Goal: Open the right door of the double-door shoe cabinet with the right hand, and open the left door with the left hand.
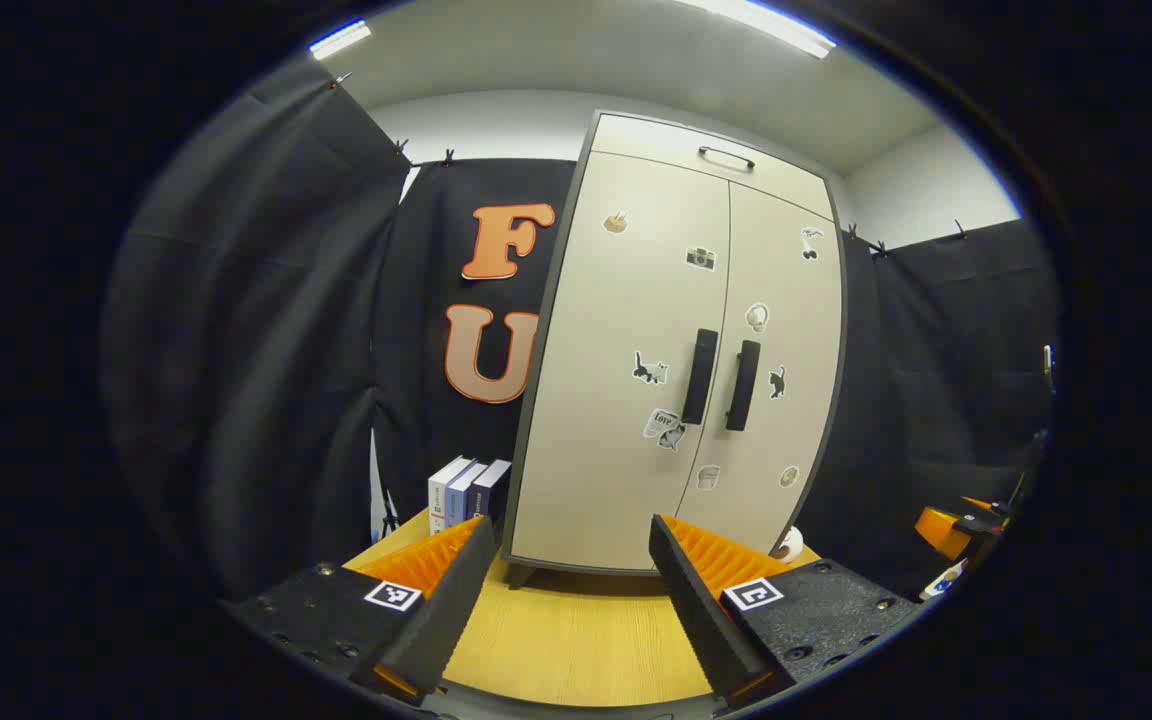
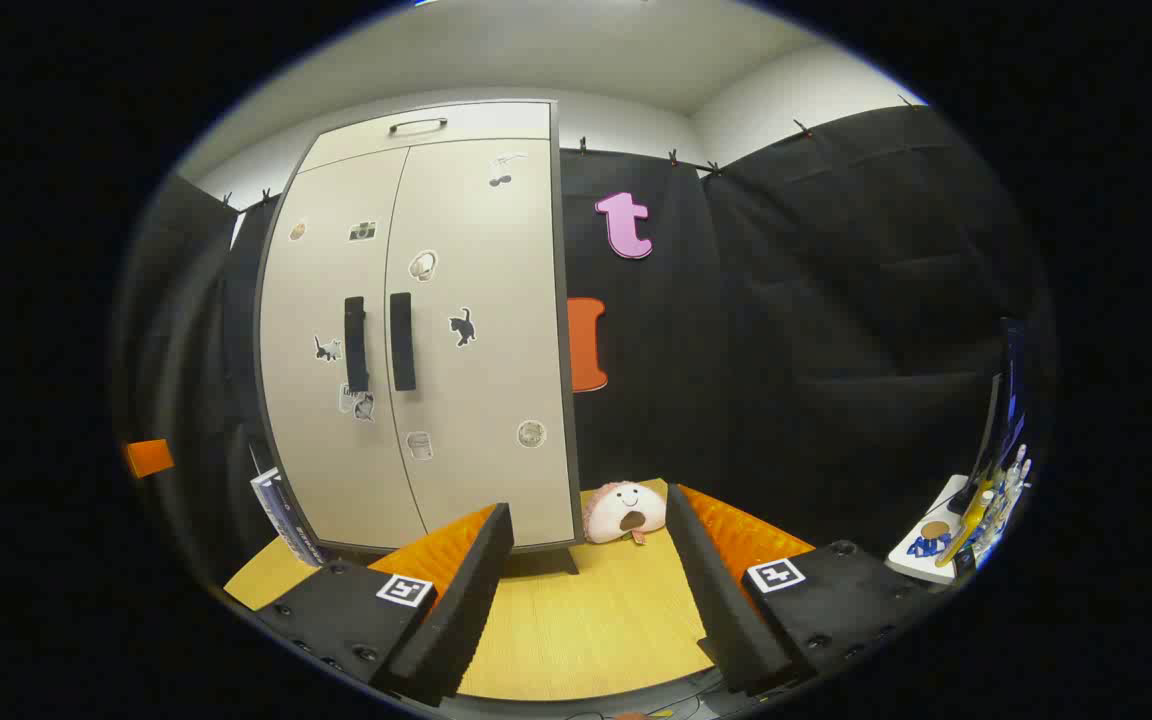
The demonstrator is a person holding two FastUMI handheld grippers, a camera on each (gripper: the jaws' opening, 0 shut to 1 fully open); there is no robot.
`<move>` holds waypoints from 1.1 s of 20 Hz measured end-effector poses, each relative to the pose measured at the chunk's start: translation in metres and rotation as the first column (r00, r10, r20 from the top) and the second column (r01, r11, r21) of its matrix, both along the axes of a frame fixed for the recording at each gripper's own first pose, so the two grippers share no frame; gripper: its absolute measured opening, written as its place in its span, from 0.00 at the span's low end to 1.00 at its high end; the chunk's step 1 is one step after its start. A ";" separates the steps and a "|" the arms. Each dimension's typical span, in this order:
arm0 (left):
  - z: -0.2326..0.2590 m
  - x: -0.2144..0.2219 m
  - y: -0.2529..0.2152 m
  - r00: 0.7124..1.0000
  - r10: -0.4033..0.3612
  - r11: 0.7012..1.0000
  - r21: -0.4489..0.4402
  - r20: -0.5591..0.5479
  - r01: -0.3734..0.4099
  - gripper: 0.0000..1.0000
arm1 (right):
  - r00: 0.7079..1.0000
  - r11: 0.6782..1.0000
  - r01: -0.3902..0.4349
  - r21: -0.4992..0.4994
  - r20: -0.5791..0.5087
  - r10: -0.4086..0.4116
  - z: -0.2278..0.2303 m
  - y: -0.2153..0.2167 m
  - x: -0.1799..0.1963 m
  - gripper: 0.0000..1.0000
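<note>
A tall beige double-door shoe cabinet (image 1: 636,330) (image 2: 436,330) stands on a wooden table, both doors closed and dotted with stickers. Two black vertical handles sit side by side at the middle seam: the left door's handle (image 1: 700,377) (image 2: 355,343) and the right door's handle (image 1: 742,385) (image 2: 402,341). In the left gripper view my left gripper (image 1: 568,600) is open, low over the table, well short of the cabinet's front. In the right gripper view my right gripper (image 2: 591,590) is open too, low and off to the right of the cabinet, holding nothing.
Several books (image 1: 466,490) (image 2: 281,510) stand left of the cabinet. A small round plush toy (image 2: 626,512) (image 1: 789,545) lies on the wooden table (image 2: 576,610) by the cabinet's right foot. A shelf with small items (image 2: 946,540) sits at far right.
</note>
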State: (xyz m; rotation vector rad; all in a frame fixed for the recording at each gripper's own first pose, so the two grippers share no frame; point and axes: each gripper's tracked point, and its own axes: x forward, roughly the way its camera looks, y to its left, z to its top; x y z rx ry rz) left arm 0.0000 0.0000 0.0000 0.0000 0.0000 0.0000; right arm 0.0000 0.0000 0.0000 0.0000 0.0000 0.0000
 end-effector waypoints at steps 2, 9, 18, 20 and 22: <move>0.001 -0.001 -0.003 1.000 -0.002 1.000 -0.002 0.000 0.002 0.95 | 1.000 1.000 -0.001 0.002 0.000 0.001 0.001 -0.001 -0.002 0.89; 0.005 -0.007 -0.005 1.000 0.008 1.000 0.016 0.007 -0.008 0.95 | 1.000 1.000 0.015 -0.004 0.012 -0.015 0.004 -0.012 -0.009 0.98; 0.003 -0.011 -0.007 1.000 0.005 1.000 0.031 0.006 -0.005 0.95 | 1.000 1.000 0.012 -0.018 0.011 -0.012 0.001 -0.008 -0.012 0.98; 0.003 -0.010 -0.004 1.000 0.013 0.999 0.038 0.006 -0.013 0.95 | 1.000 1.000 0.009 -0.017 0.005 -0.009 0.000 -0.008 -0.013 0.98; 0.003 -0.011 -0.004 1.000 0.011 0.999 0.035 0.007 -0.011 0.95 | 1.000 1.000 0.020 -0.017 0.000 -0.020 -0.002 -0.011 -0.014 0.98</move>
